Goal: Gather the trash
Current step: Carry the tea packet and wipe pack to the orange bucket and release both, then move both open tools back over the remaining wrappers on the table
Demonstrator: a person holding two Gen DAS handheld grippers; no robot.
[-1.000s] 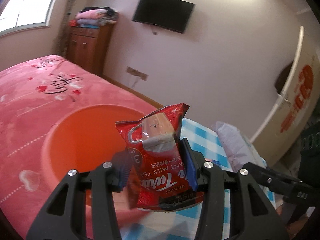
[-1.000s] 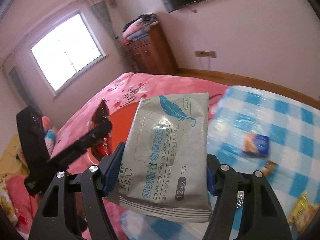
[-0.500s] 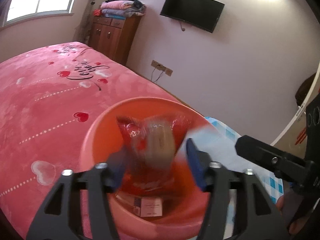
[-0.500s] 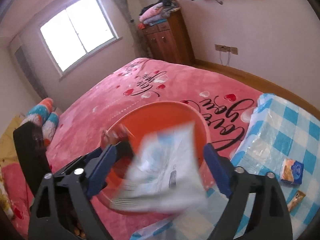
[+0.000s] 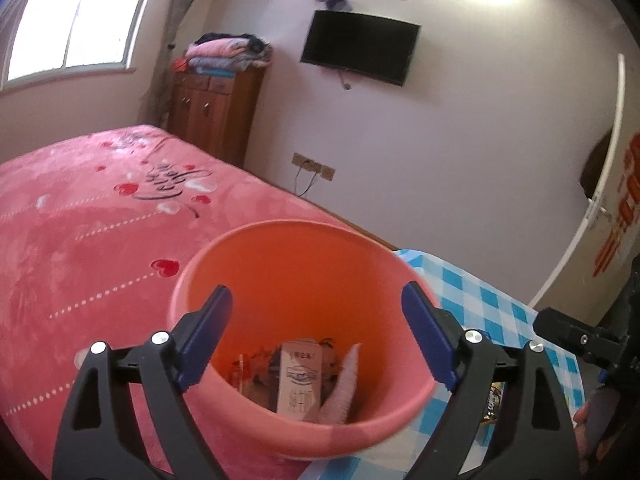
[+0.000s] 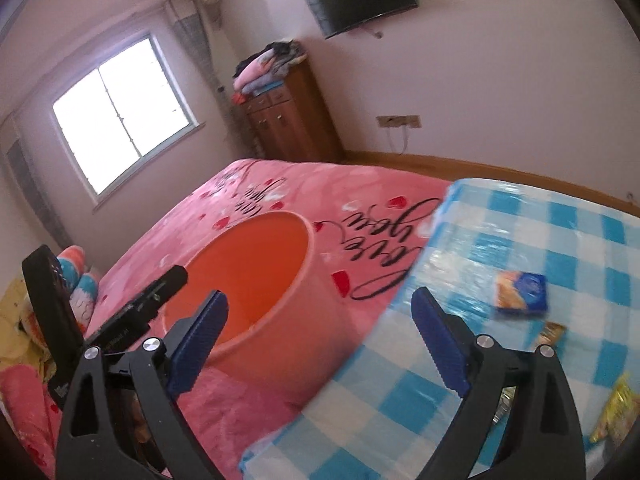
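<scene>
Over the orange bin [image 5: 304, 280] on the pink bed [image 5: 80, 220], the left gripper [image 5: 316, 312] has just spread its jaws wide, nothing between them. Inside the bin, a carton [image 5: 300, 376] stands upright, long axis vertical, beside a pale wrapper [image 5: 344, 384] leaning upward. Right gripper [image 6: 320, 316]: jaws likewise just opened, empty, between bin and checked cloth [image 6: 520, 240] bearing a blue packet [image 6: 522, 292].

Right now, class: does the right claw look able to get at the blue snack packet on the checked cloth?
Probably yes. The right claw is open and empty, and the blue snack packet lies uncovered on the checked cloth with nothing between them.
</scene>
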